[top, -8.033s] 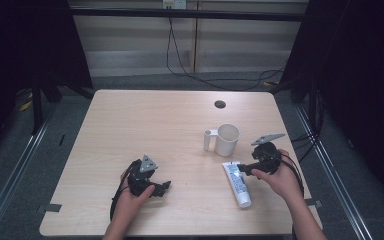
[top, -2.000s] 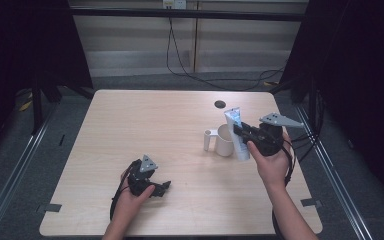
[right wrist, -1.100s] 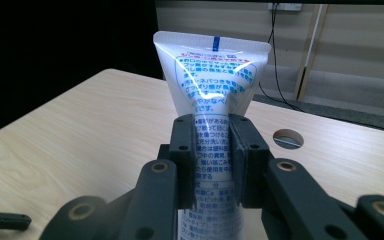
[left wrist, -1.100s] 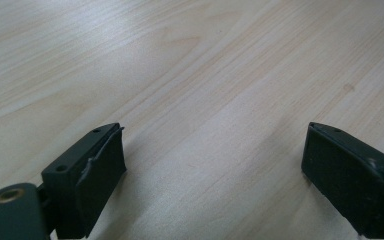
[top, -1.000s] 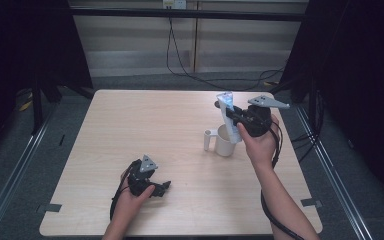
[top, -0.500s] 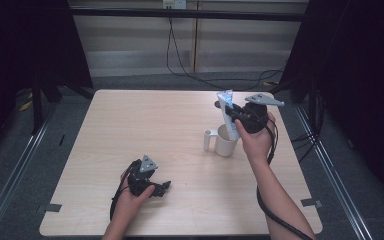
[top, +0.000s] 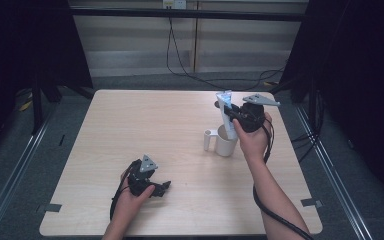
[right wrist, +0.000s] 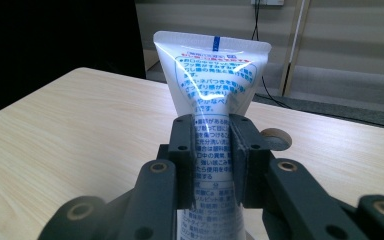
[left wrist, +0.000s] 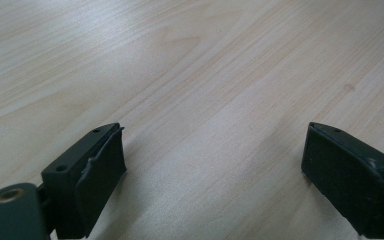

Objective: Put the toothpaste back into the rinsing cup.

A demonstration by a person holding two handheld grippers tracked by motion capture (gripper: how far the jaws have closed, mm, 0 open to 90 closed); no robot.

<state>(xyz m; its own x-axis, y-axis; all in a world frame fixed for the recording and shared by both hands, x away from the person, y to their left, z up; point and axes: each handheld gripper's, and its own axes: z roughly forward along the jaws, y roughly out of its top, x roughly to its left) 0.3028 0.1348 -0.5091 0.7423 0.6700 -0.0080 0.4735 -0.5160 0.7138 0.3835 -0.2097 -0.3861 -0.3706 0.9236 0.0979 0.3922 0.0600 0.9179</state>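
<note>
The right gripper (top: 233, 116) is clamped on a white toothpaste tube (top: 226, 111) and holds it nearly upright over the white mug (top: 225, 141), which stands at the right of the wooden table (top: 130, 125). The tube's long axis runs close to vertical: its flat crimped end points up, tilted slightly away from the person, and its lower end is just above or just inside the mug's mouth; which of the two cannot be told. In the right gripper view the jaws pinch the tube (right wrist: 212, 115) across its middle, with a small round dark object (right wrist: 276, 138) on the table beyond. So the mug lies straight below the grip, and the coming move looks like a plain lowering. The left gripper (top: 152, 184) rests on the near left of the table, well apart from the mug, its jaws spread wide and empty. Eight seconds earlier the tube lay flat on the table near the mug; it has since been lifted, stood on end and carried over the mug, while the left hand has stayed put.
</note>
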